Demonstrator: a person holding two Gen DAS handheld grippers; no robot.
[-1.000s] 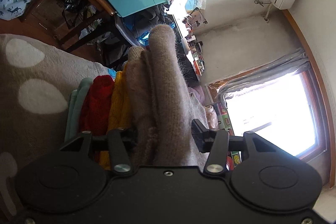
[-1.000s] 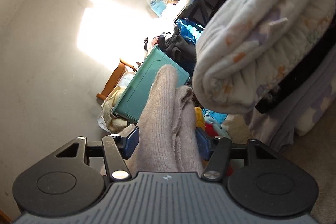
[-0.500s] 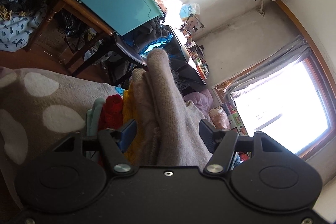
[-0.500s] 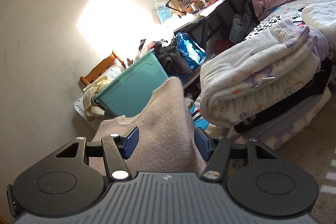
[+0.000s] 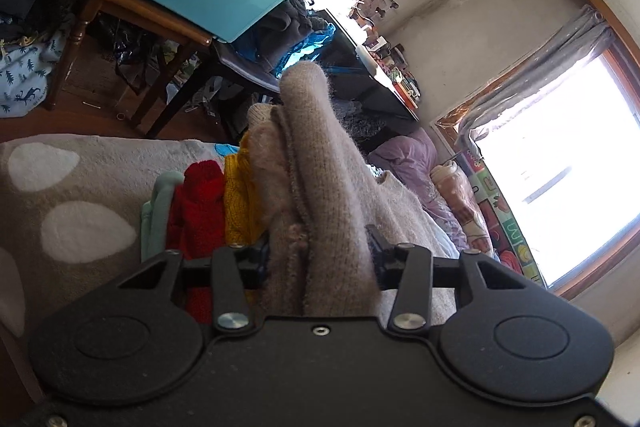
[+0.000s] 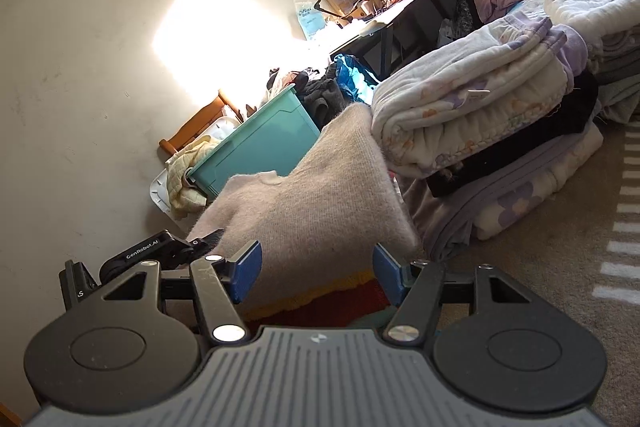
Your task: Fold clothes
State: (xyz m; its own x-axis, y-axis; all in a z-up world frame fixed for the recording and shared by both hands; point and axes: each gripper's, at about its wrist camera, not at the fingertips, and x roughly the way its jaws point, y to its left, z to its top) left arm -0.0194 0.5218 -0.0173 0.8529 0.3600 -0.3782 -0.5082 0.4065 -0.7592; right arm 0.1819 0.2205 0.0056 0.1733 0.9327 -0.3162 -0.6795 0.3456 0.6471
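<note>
Since a second ago the right tongs [image 6: 316, 277] have released the beige sweater [image 6: 316, 203] and stand wide open; the left tongs [image 5: 318, 261] remain clamped on its folded edge. Fuzzy and doubled over, it rests on the stack of folded knits [image 5: 204, 203] on the bed [image 5: 76, 187], apparently nearly placed.
</note>
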